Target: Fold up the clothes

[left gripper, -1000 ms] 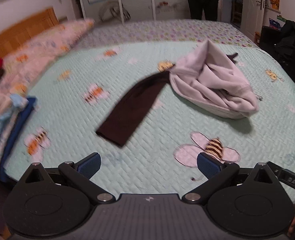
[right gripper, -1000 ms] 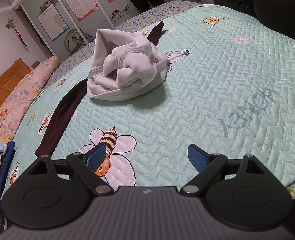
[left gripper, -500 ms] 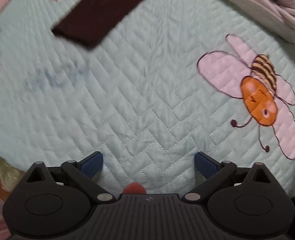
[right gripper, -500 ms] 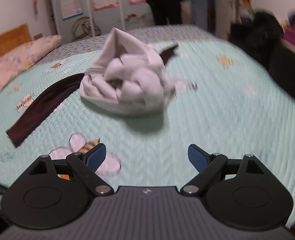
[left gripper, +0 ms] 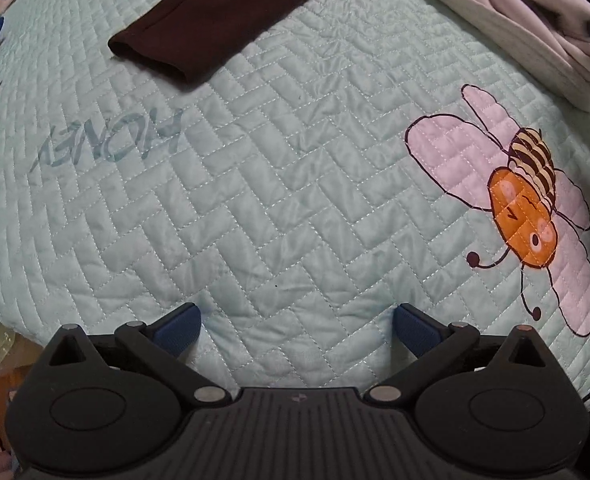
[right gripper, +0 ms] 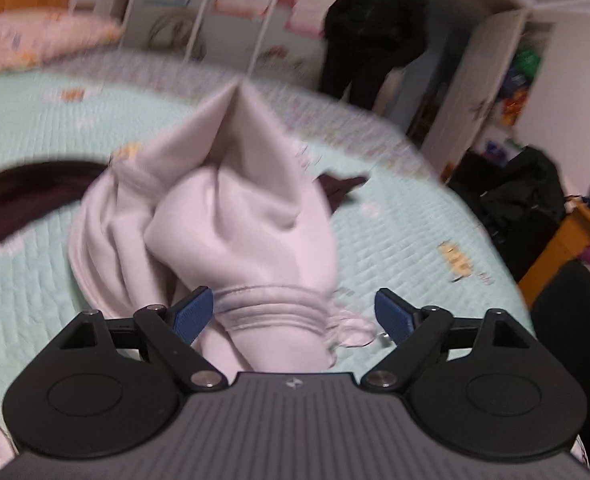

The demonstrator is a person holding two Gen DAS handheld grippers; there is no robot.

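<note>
Two garments lie on the bed's quilt (left gripper: 279, 184): a crumpled pale lilac sweatshirt (right gripper: 231, 216) and a dark brown sleeve (left gripper: 219, 12). Left wrist view looks steeply down: mint quilted fabric in herringbone stitching, a printed bee (left gripper: 523, 208) with orange body and striped back, pale pink wings, and faded upside-down "HONEY" lettering (left gripper: 111, 144). Brown sleeve's cuffed end sits beyond the lettering, flat and smooth; sweatshirt edge only clips in past the bee at the upper right. Left hand-held gripper (left gripper: 295, 320) has its blue-padded fingers wide apart, nothing between them, over bare quilt.

Right wrist view, blurred, shows what the left one lacks: whole sweatshirt heap, soft fleece peaked into a point, ribbed cuff or hem just at the fingers. Right hand-held gripper (right gripper: 295, 312) spread apart, the ribbed band lying between the fingers, not pinched. Brown sleeve (right gripper: 19, 200) trails out left of the sweatshirt. Behind the sweatshirt: person in dark clothes (right gripper: 371, 28), white wardrobe doors (right gripper: 199, 12), pink pillow (right gripper: 35, 36).
</note>
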